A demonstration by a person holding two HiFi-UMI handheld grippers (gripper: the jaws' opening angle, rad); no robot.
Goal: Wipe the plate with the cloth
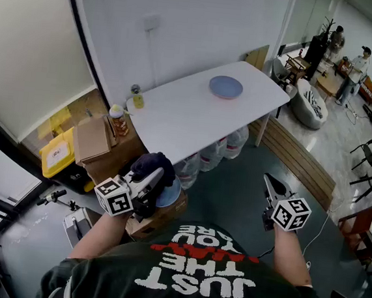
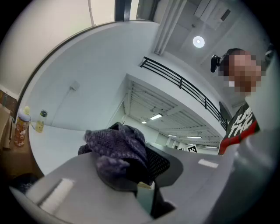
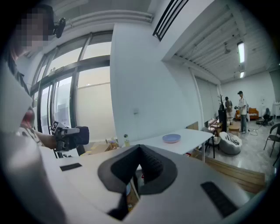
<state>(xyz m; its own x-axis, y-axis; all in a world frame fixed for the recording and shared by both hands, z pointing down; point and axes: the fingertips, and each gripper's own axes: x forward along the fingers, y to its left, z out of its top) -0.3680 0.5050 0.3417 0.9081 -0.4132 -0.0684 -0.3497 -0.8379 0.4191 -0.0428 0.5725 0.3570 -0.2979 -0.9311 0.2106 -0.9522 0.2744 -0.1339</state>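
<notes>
A blue plate lies on the far part of the white table, and shows small in the right gripper view as the plate. My left gripper is held short of the table's near edge, shut on a dark purple cloth. In the left gripper view the cloth bunches over the jaws. My right gripper hangs over the dark floor to the right of the table, shut with nothing in it; its jaws meet at the tips.
Cardboard boxes and a yellow case stand left of the table, with bottles at its left edge. Water jugs sit beneath. A wooden bench runs on the right. Two people stand far off.
</notes>
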